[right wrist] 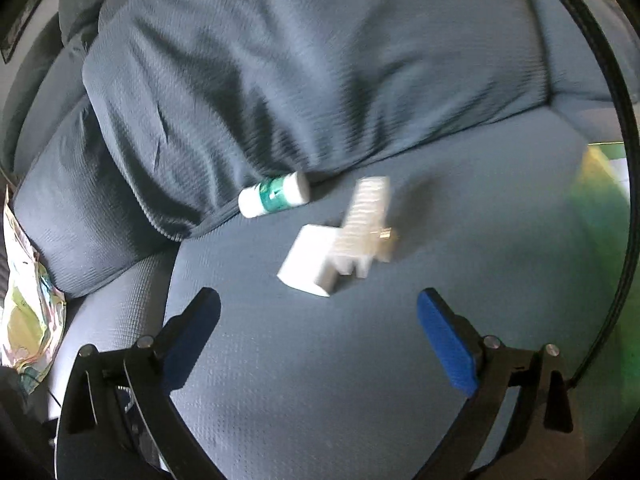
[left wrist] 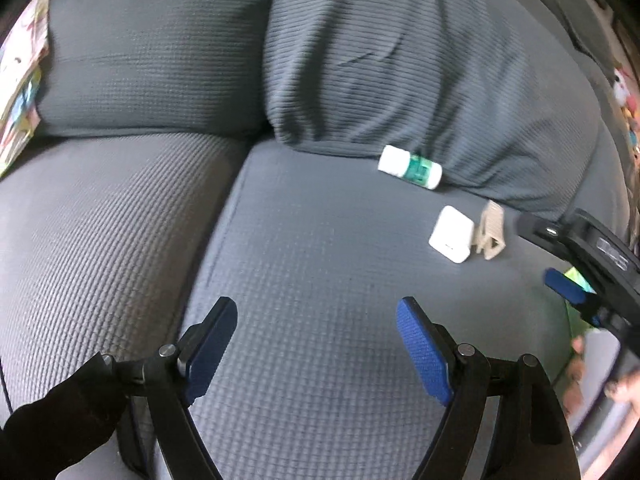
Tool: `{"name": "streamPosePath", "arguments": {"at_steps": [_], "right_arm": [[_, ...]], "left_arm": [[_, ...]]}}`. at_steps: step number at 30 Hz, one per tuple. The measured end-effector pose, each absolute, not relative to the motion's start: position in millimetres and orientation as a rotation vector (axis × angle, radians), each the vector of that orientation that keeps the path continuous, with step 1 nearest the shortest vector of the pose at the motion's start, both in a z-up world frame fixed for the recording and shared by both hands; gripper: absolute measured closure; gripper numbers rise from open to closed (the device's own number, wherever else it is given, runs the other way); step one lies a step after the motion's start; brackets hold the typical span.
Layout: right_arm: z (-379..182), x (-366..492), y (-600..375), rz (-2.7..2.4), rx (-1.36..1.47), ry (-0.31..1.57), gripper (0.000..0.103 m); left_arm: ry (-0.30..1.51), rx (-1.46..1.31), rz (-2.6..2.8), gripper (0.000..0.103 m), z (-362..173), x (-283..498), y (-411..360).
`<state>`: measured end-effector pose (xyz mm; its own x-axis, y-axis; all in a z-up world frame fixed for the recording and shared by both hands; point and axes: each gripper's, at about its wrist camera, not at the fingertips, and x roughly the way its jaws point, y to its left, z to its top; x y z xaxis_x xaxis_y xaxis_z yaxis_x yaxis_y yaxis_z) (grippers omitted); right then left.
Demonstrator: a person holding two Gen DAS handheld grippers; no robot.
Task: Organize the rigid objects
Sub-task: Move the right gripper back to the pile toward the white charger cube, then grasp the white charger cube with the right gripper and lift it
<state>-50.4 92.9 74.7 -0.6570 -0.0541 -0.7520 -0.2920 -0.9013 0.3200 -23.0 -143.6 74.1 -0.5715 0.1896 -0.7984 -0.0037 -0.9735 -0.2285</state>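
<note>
- Two grippers, both with nothing in them — the left gripper (left wrist: 316, 344) has its blue pads spread well apart over bare grey seat cushion (left wrist: 304, 248), and the right gripper (right wrist: 320, 332) stands even wider, also touching nothing.
- Moving outward from the right gripper: just ahead of its fingertips sits a white charger block (right wrist: 310, 264), with a pale, ridged hair clip (right wrist: 366, 222) touching or overlapping its far side. The right view is smeared there, so the exact contact is hard to call.
- Further back, a white pill bottle (right wrist: 274, 194) with a green label lies on its side, tucked against the foot of the back cushion (right wrist: 320, 80).
- From the left wrist view the same three things sit off to the right, well away from the left pads; the right gripper's black frame pokes in at that edge too.
- Step in hand looks like the right gripper's approach for a first pick, probably the charger block since it's nearest and squarest.
- Doing it well: line the pads up with the block's flat sides, come down straight and don't scoop the clip along with it. The cushion is soft, so pressing down will likely sink things and tip them.
- A colourful wrapper (right wrist: 28, 304) lies at the left edge of the sofa; nothing shows where the objects should end up.
</note>
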Motion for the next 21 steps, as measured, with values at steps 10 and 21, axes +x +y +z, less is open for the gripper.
{"name": "streamPosePath", "arguments": {"at_steps": [10,21], "right_arm": [[34.4,-125.1,78.2,2.519,-1.363,0.548,0.016],[21.3,-130.8,64.2,2.565,-1.454,0.376,0.056]], "left_arm": [[-0.421,-1.417,2.668,0.021,71.7,-33.4,-157.3],[-0.421,-1.434,2.643,0.021,69.2,-40.0,-145.0]]}}
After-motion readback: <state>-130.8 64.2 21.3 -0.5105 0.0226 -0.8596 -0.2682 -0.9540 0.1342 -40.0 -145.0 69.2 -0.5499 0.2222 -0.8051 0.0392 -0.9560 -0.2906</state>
